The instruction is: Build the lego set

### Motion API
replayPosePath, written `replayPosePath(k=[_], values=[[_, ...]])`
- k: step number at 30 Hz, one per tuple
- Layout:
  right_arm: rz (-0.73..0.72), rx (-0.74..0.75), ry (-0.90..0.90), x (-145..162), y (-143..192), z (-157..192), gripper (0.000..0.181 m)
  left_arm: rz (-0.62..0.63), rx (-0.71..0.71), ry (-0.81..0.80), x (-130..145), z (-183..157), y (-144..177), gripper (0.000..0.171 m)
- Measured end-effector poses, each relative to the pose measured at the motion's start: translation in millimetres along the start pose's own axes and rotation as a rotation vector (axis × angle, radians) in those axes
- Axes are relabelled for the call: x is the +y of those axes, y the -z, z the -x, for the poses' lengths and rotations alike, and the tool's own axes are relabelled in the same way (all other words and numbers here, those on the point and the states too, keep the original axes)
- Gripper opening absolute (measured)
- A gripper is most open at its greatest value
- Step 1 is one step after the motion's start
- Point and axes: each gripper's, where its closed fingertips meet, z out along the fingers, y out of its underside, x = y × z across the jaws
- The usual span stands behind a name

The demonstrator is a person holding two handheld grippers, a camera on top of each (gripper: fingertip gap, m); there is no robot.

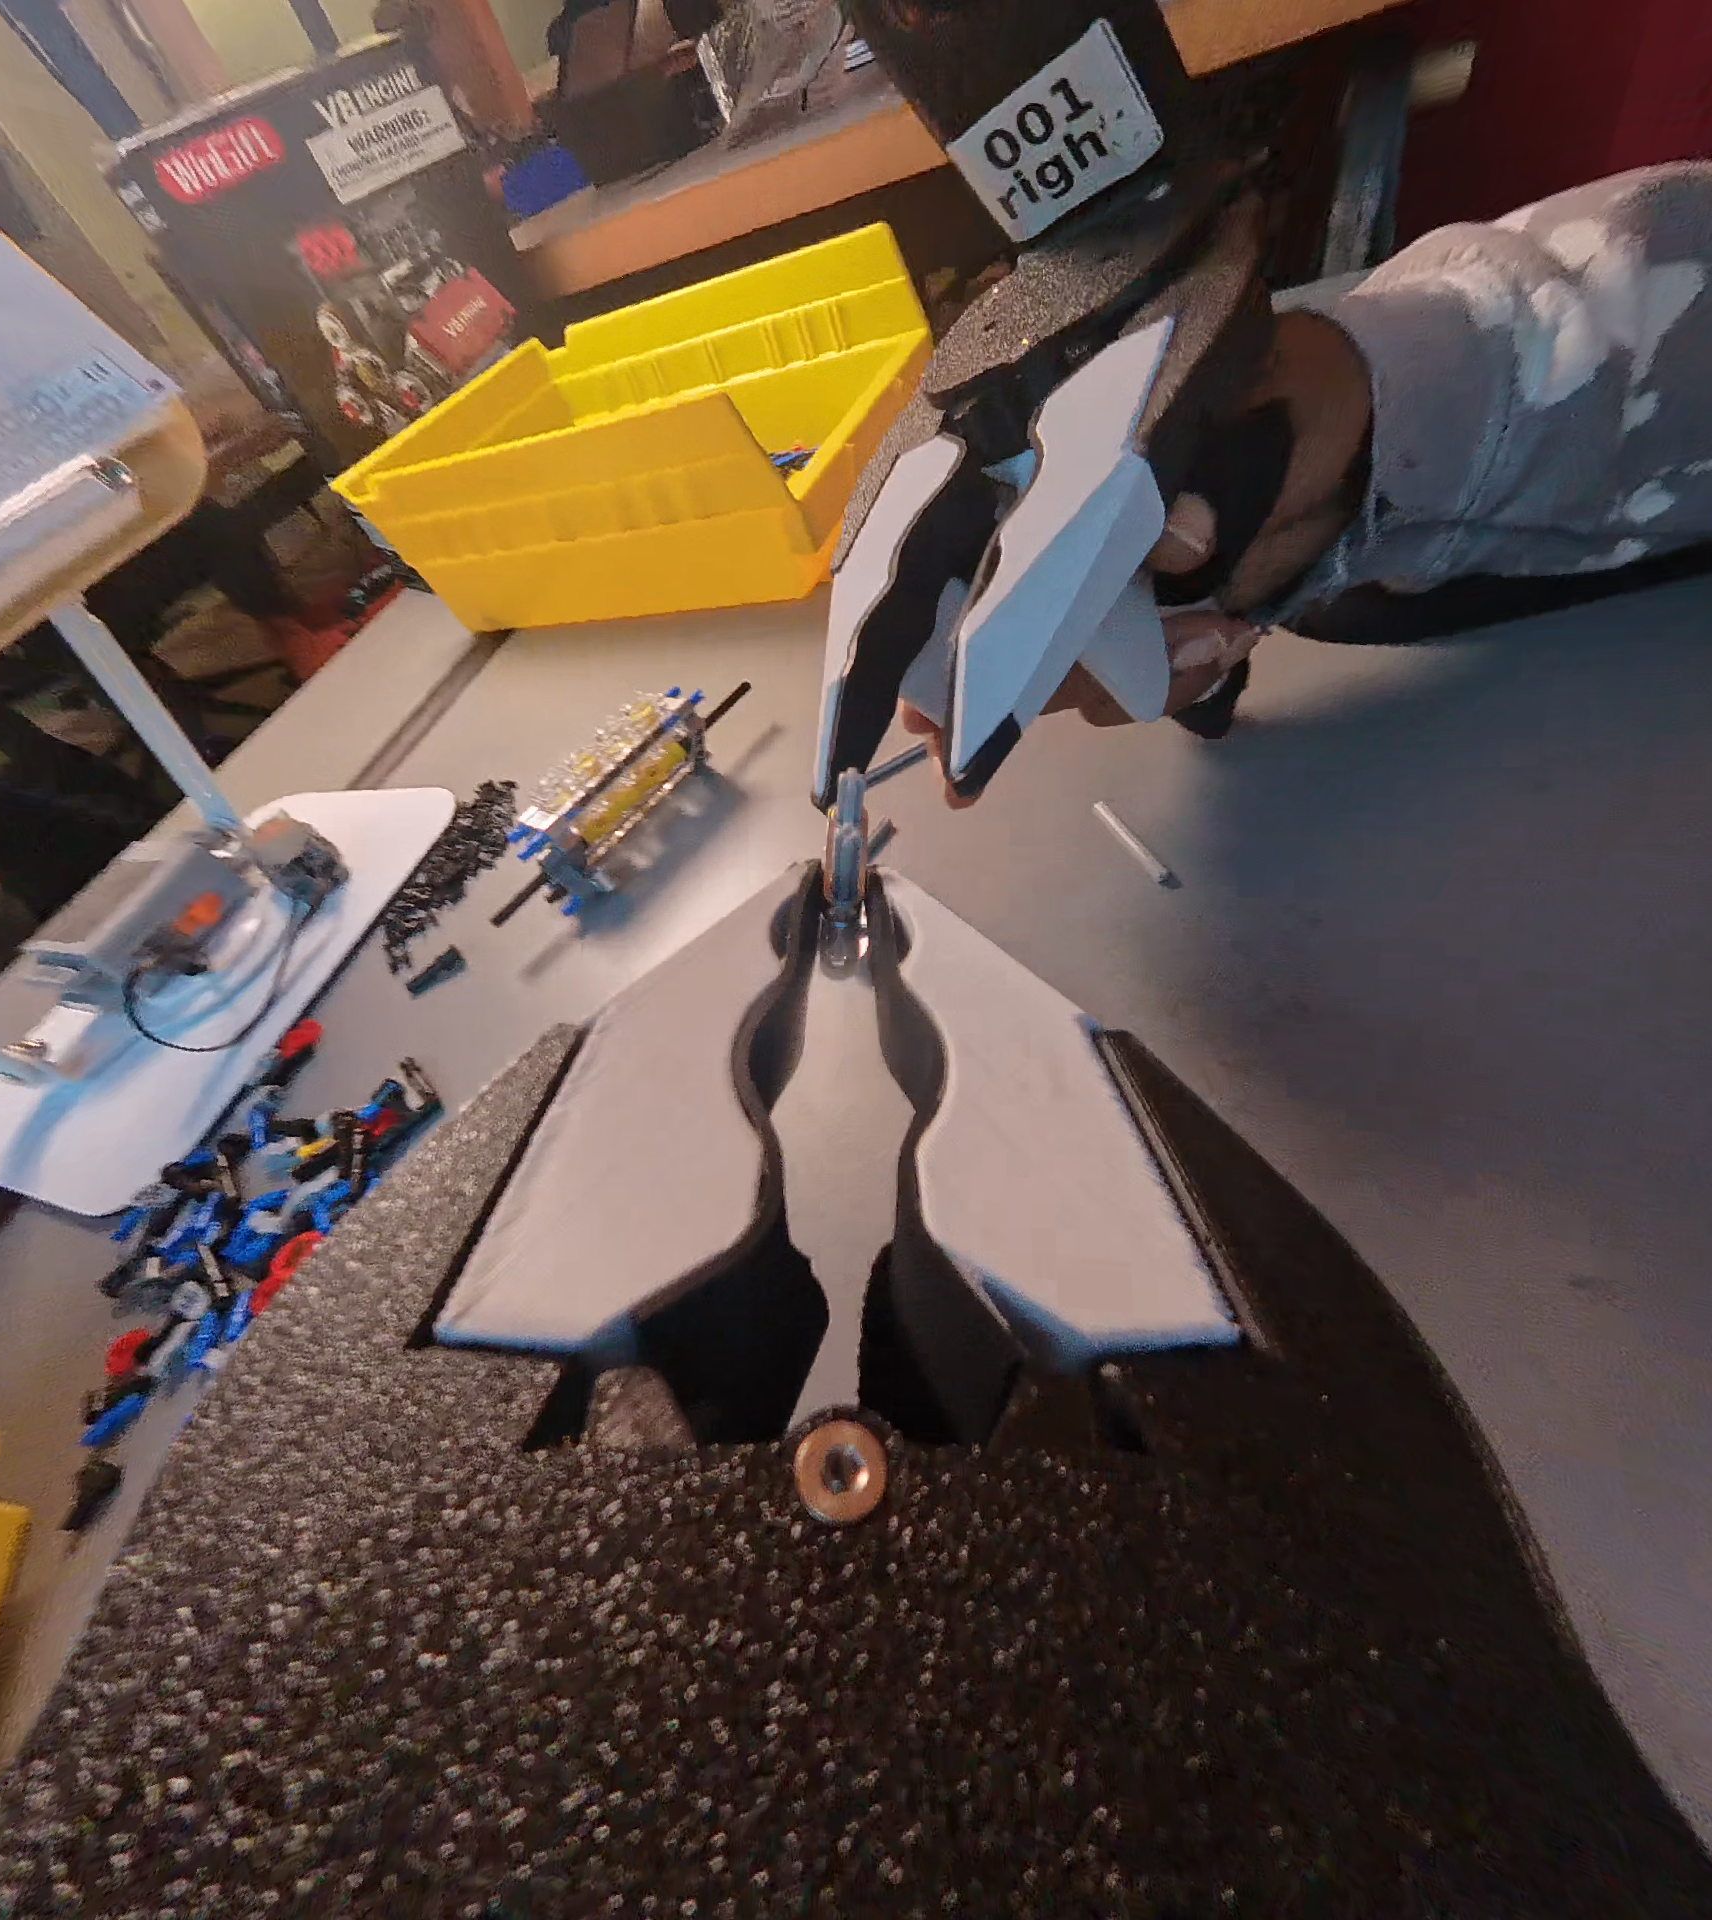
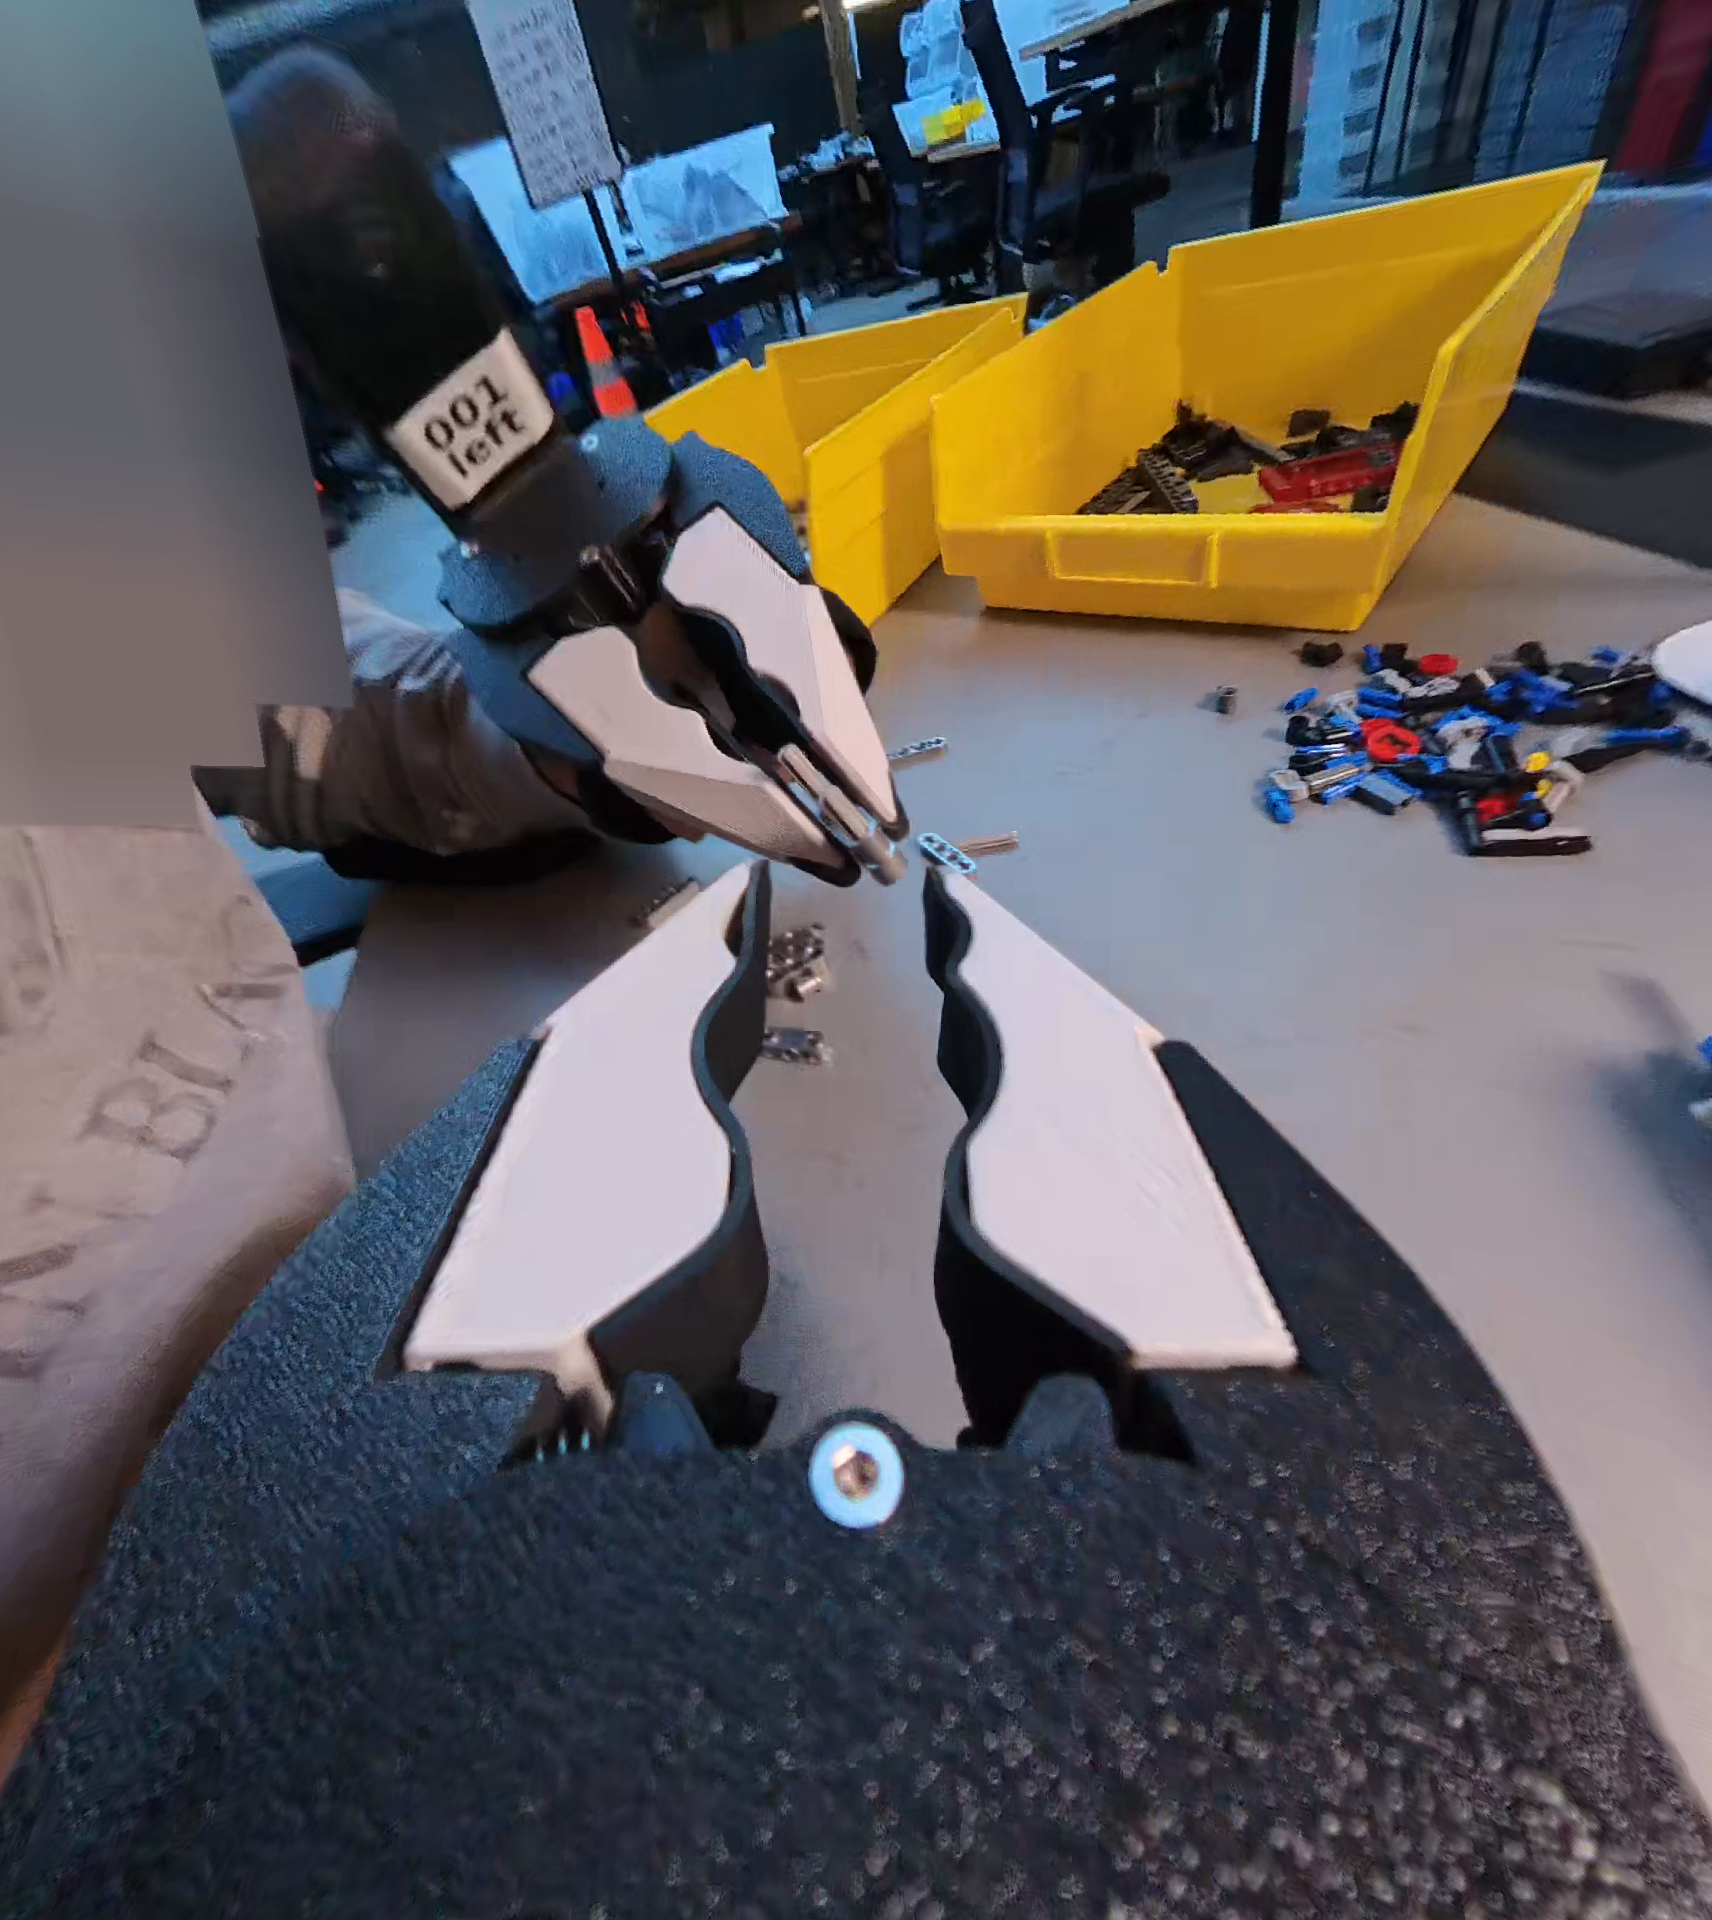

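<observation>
My left gripper (image 1: 847, 883) is shut on a small grey plastic piece (image 1: 847, 831), which sticks up from its tips just above the grey table (image 1: 1351, 935). It also shows in the right wrist view (image 2: 867, 847), tips pointing down to the right. My right gripper (image 2: 847, 878) is open and empty, its fingertips on either side of the left gripper's tips. In the left wrist view the right gripper (image 1: 899, 779) points down at the held piece. A thin grey rod (image 1: 899, 764) shows between its fingertips; I cannot tell whether it touches them.
Yellow bins (image 1: 623, 488) (image 2: 1195, 468) stand at the back, one holding black and red parts. A pile of blue, black and red pieces (image 1: 239, 1195) (image 2: 1454, 738), a part-built model (image 1: 613, 800), a white stand base (image 1: 208, 997), loose grey beams (image 2: 945, 850) and small grey pieces (image 2: 800, 966) lie around. Both grippers' tips are close together, under 4 cm apart.
</observation>
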Motion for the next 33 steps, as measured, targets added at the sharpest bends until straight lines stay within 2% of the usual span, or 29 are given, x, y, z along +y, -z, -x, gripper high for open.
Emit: replayPosePath(k=[6,11,14,19,23,29,31,33], values=[[-0.059,-0.063,-0.220,-4,-5,1,0.029,0.033,-0.129,-0.301,-2,-1,-1,0.006],[-0.029,-0.108,-0.228,1,-8,9,0.022,0.031,-0.169,-0.437,-8,-5,-1,0.007],[-0.074,-0.119,-0.189,-7,-7,14,0.018,0.023,-0.215,-0.525,-13,-4,2,0.007],[-0.086,-0.130,-0.222,-10,-7,15,0.029,0.039,-0.236,-0.572,-12,-4,2,0.007],[-0.058,-0.086,-0.217,-5,-11,11,0.023,0.077,-0.242,-0.597,-6,-3,-1,0.006],[-0.045,-0.067,-0.202,-3,-8,5,0.022,0.074,-0.209,-0.538,-1,-3,-2,0.007],[-0.034,-0.050,-0.158,-2,-5,4,0.022,0.055,-0.142,-0.387,2,-3,-1,0.007],[-0.033,-0.015,-0.108,-4,-1,0,0.022,0.021,-0.029,-0.132,5,-4,0,0.008]])
